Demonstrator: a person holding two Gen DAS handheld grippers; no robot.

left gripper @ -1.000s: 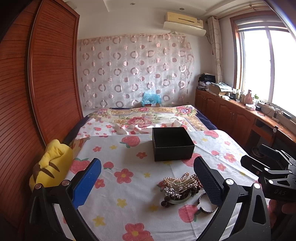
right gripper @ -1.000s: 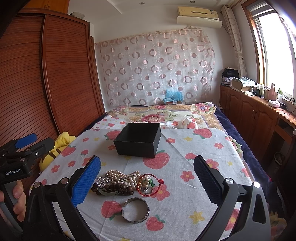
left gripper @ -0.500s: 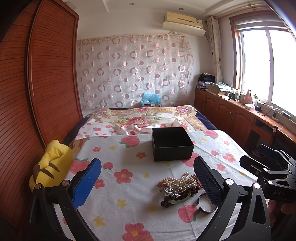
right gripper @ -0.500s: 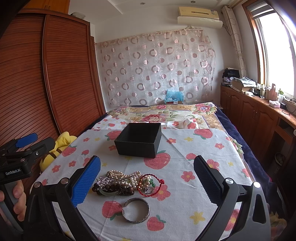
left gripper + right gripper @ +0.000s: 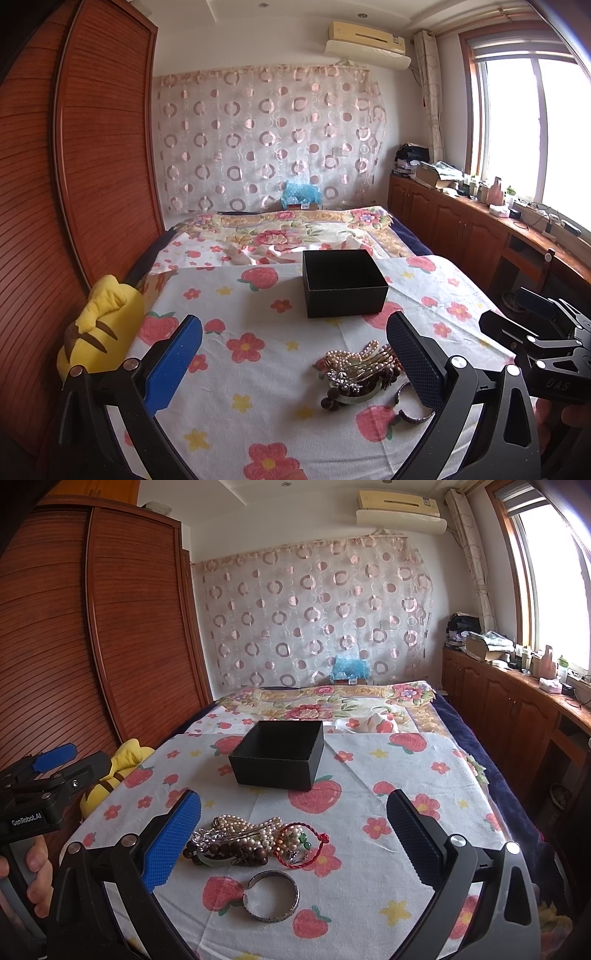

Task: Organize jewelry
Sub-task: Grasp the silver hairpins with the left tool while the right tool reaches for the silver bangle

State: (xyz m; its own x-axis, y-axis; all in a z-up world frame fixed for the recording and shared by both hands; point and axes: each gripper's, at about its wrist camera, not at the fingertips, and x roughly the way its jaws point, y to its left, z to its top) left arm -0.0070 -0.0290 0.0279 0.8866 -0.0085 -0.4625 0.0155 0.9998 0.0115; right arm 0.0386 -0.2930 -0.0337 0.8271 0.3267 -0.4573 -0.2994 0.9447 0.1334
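A pile of jewelry (image 5: 251, 840) with pearl strands, dark beads and a red cord bracelet (image 5: 304, 843) lies on the flowered bedcloth. A silver bangle (image 5: 272, 896) lies just in front of it. An open black box (image 5: 280, 755) stands behind the pile, empty as far as I can see. My right gripper (image 5: 295, 840) is open, above the near side of the pile. My left gripper (image 5: 295, 360) is open and empty, left of the pile (image 5: 358, 369); its right finger hides part of it. The box (image 5: 343, 282) shows beyond.
A yellow plush toy (image 5: 99, 332) lies at the bed's left edge by the wooden wardrobe (image 5: 92, 147). A wooden cabinet (image 5: 517, 709) with clutter runs along the right under the window. A folded floral blanket (image 5: 332, 701) lies behind the box.
Both grippers have barely shifted; the views are nearly the same. Nothing was taken hold of or let go.
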